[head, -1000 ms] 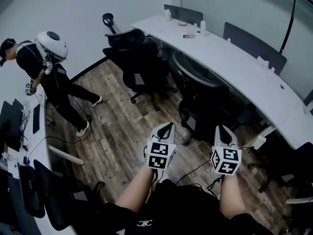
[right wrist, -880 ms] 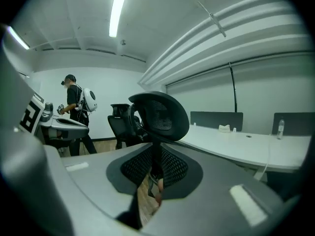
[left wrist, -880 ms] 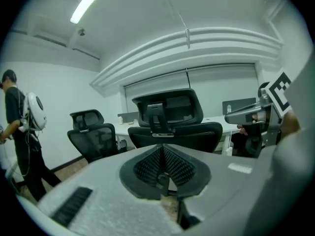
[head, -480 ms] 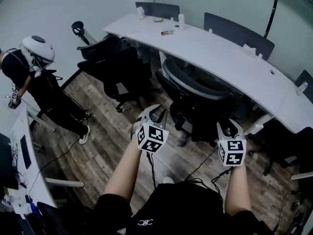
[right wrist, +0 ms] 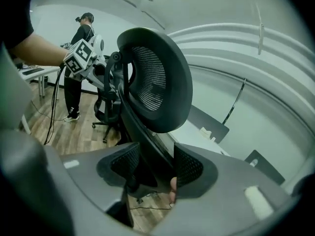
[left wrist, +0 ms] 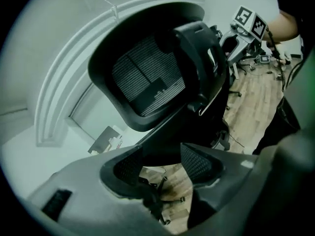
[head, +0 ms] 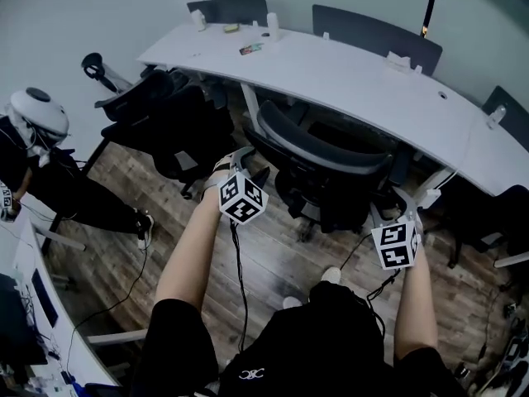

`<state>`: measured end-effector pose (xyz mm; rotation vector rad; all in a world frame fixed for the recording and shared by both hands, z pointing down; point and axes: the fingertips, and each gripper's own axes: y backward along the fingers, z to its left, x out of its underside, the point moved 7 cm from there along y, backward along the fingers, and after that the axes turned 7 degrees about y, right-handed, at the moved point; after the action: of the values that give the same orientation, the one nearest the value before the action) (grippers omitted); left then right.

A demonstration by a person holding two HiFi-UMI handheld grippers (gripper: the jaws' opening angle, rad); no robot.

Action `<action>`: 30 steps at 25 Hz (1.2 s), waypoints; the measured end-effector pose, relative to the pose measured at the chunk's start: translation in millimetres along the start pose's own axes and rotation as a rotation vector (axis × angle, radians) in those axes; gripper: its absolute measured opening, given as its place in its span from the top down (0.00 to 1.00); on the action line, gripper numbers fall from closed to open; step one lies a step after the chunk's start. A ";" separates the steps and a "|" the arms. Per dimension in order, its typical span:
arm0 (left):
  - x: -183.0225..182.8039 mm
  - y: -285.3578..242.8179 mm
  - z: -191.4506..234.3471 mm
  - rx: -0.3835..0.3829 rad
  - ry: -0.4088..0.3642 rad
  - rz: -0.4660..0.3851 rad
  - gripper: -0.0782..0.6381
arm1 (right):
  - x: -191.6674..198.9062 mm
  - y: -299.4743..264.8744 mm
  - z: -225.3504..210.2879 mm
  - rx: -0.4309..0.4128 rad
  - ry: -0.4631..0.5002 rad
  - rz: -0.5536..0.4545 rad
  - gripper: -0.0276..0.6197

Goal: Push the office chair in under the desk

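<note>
Chair first: your office chair stands close against the near edge of the curved white desk, its mesh back turned toward you. Your left gripper is at the left end of that back. Its jaws are opening and wide apart, and the chair's dark frame runs between the pads without being pressed. Your right gripper is at the right end, its jaws opening too. The spine of the chair's back stands between its pads, not clamped. To your left, a second black chair stands by the desk's end. Farther left, a person in dark clothes is on the wooden floor, well apart from you.
</note>
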<state>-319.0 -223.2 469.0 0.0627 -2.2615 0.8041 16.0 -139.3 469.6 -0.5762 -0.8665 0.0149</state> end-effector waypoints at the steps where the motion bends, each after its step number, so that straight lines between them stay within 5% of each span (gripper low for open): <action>1: 1.2 -7.3 3.7 0.005 -0.013 0.012 0.54 | 0.0 -1.1 -0.3 0.007 -0.005 0.002 0.60; 30: -32.9 -103.9 45.7 -0.026 -0.026 0.052 0.60 | -0.1 -50.1 -47.0 0.010 -0.152 0.013 0.57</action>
<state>-295.2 -338.7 477.9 0.0024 -2.3059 0.8046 39.0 -204.0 470.0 -0.5769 -1.0102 0.0757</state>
